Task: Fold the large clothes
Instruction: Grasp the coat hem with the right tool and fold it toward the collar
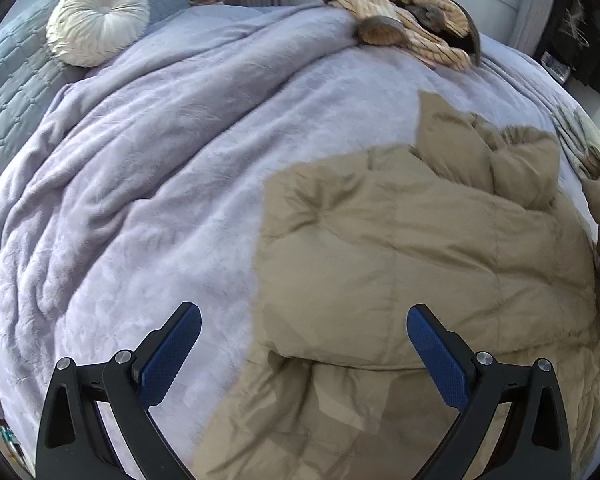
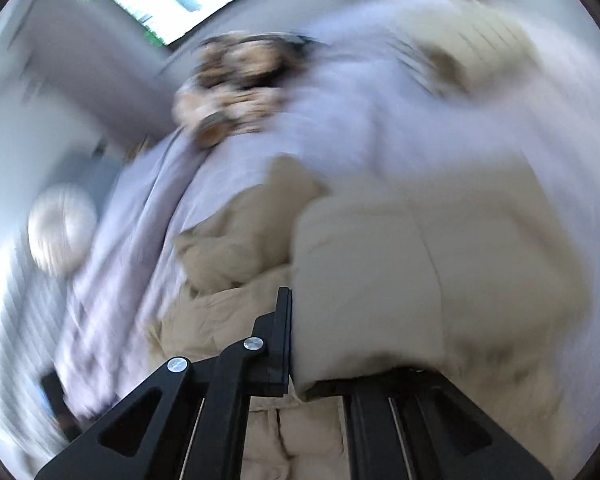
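- A tan quilted jacket lies crumpled on a lilac blanket that covers the bed, toward the bed's near right part.
- The right gripper is clamped on a fold of the jacket; cloth hides one finger, and the view is blurred.
- The left gripper hangs above the jacket's near left edge, jaws wide apart, holding nothing.
- A striped brown throw sits at the far edge; a round white cushion at the far left corner.
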Demonstrator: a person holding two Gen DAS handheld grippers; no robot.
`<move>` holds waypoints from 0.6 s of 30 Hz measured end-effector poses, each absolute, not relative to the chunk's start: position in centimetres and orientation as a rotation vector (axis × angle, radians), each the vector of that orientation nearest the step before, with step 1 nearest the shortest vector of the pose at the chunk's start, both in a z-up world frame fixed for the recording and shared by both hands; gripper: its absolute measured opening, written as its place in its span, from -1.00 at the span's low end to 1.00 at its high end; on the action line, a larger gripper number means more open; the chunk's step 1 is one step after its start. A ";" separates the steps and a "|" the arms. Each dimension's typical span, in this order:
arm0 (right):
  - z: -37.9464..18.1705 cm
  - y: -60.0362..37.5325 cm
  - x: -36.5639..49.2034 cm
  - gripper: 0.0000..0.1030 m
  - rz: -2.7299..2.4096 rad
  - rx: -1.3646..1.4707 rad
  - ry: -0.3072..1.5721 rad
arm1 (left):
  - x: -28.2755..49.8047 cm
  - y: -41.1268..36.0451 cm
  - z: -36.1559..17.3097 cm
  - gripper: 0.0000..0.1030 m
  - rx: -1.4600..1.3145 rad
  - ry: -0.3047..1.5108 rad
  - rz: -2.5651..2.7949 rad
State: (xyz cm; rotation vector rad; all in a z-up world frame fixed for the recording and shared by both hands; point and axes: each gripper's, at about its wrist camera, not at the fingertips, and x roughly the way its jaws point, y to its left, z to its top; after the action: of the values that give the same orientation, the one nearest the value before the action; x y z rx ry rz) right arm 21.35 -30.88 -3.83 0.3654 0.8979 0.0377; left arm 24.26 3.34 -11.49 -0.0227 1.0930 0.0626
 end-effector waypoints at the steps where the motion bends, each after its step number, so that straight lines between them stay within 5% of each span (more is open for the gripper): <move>1: -3.5 -28.1 22.1 -0.90 0.064 0.223 0.903 | 24.3 3.9 -11.4 1.00 -0.030 1.091 0.079; 11: -13.6 -14.9 20.4 -0.82 0.099 -0.677 1.054 | 23.6 9.2 -12.2 1.00 -0.056 1.092 0.185; 14: -14.0 -12.5 18.7 -0.44 0.101 -0.950 0.997 | 23.5 9.8 -12.3 1.00 -0.080 1.096 0.195; 16: -13.7 -11.6 16.9 0.26 0.127 -1.068 0.956 | 23.4 9.8 -12.0 1.00 -0.087 1.085 0.192; 18: -12.1 -10.8 15.2 0.42 0.184 -1.063 0.953 | 23.4 9.6 -11.7 1.00 -0.089 1.072 0.174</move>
State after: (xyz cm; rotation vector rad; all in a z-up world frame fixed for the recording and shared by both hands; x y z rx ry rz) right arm 15.25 -10.85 -12.13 -1.0634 0.9529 0.1844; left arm 23.37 9.56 -11.73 -0.0890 1.0720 0.1744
